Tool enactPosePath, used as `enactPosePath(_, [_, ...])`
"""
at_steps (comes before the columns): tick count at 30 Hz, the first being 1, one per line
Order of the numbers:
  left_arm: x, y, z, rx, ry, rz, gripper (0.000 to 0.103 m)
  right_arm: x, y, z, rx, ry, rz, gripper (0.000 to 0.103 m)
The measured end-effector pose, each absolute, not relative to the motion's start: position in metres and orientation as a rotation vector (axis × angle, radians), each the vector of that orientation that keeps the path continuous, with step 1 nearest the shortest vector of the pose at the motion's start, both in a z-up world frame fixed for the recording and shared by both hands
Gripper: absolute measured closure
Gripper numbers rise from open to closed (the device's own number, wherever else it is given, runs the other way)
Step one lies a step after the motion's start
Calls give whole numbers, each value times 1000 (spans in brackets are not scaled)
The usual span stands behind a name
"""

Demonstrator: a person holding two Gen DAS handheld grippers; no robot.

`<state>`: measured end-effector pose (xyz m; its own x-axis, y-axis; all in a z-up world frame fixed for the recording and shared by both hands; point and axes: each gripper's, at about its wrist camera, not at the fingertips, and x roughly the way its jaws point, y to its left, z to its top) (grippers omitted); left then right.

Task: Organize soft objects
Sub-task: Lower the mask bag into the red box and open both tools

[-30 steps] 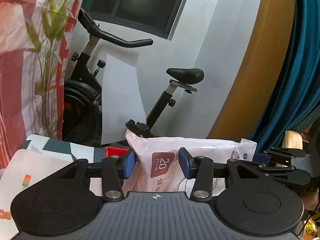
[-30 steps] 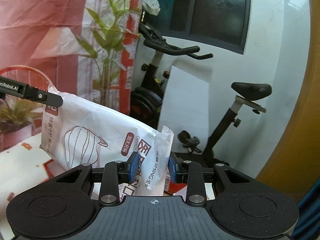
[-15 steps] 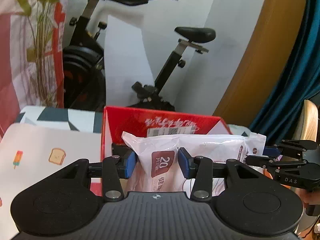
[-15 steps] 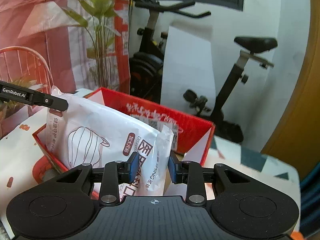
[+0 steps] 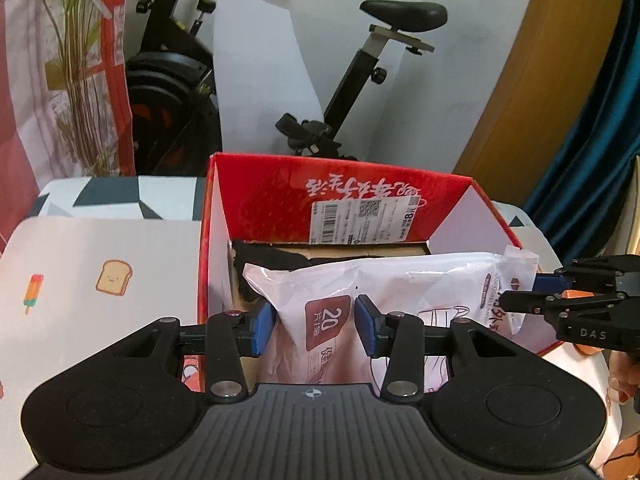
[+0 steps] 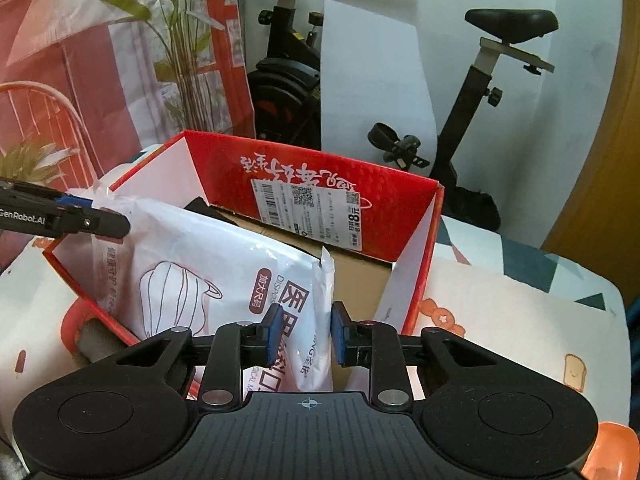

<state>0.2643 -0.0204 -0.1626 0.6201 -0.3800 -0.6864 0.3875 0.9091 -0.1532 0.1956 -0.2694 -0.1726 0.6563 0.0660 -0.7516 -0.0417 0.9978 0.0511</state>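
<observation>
Both grippers (image 5: 316, 330) (image 6: 302, 334) clamping mask pack (image 5: 400, 280) over red box (image 6: 320, 172), fingertips (image 5: 624, 376) only in left view

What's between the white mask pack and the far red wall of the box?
A dark cloth item on the bare cardboard floor of the box, behind the mask pack. The left wrist view shows it best.

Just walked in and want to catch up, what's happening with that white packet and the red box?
A person is holding a white packet of face masks by both ends, one end in each hand-held gripper. The left hand-held gripper pinches the end printed with a 20; the right hand-held gripper, whose jaws have just been closing, pinches the opposite sealed end. The packet hangs in the mouth of the open red cardboard box, above a dark item inside, not yet released.
</observation>
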Motion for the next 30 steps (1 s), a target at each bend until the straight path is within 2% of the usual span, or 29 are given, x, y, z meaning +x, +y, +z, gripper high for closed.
enactPosePath(6, [273, -22, -174, 19, 847, -412, 58, 205, -264, -174, 6, 866, 67, 80])
enactPosePath(7, [275, -23, -178, 27, 863, -404, 61, 207, -263, -174, 6, 869, 62, 80])
enactPosePath(15, [283, -24, -178, 51, 884, -380, 61, 222, -268, -179, 25, 908, 35, 80])
enactPosePath(27, [267, -13, -144, 27, 737, -400, 62, 249, -264, -197, -21, 1008, -10, 82])
enactPosePath(30, [267, -19, -142, 22, 730, -431, 69, 255, -261, -199, -11, 1032, -11, 83])
